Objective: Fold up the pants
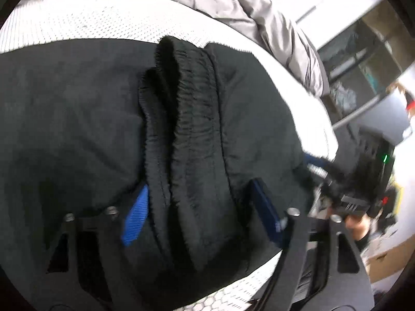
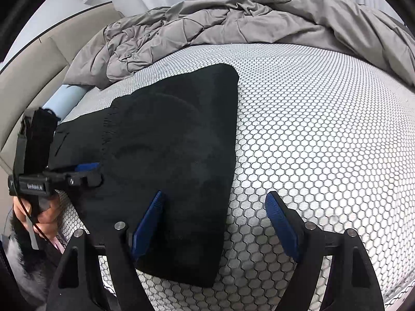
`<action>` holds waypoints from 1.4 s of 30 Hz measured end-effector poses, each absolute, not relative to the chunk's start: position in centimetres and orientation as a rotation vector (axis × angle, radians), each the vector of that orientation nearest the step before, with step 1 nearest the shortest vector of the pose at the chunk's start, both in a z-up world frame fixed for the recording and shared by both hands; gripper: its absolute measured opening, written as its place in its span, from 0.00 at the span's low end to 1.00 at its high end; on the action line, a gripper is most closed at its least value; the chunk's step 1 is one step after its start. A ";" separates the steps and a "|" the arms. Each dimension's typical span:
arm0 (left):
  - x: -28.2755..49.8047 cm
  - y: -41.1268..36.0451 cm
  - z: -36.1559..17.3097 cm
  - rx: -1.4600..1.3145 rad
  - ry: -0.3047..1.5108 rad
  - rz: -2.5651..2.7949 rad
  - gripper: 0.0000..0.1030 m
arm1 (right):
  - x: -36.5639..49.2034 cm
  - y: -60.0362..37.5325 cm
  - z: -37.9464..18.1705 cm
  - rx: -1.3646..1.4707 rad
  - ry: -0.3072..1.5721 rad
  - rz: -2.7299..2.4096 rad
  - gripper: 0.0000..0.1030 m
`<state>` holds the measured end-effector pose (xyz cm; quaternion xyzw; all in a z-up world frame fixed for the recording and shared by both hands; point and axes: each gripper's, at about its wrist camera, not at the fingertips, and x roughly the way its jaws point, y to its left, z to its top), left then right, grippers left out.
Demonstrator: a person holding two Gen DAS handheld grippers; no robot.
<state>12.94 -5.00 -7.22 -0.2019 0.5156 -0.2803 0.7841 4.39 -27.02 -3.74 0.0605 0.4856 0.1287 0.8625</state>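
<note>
Black pants (image 2: 171,155) lie folded into a rough rectangle on the honeycomb-patterned mattress (image 2: 324,129). In the left wrist view the ribbed waistband (image 1: 192,119) bunches up in the middle of the pants (image 1: 77,108). My left gripper (image 1: 202,207) is open, its blue pads either side of the waistband folds; it also shows in the right wrist view (image 2: 87,168) at the pants' left edge. My right gripper (image 2: 215,220) is open and empty over the pants' near right edge; it also shows blurred in the left wrist view (image 1: 334,189).
A crumpled grey duvet (image 2: 207,20) lies along the far side of the bed. A beige headboard or wall panel (image 2: 31,72) runs on the left. Shelves and a cardboard box (image 1: 389,259) stand beyond the bed edge.
</note>
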 end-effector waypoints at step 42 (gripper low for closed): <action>8.3 11.5 -2.8 -0.478 0.879 -0.320 0.38 | 3.2 -20.6 -4.4 -0.062 1.148 0.451 0.84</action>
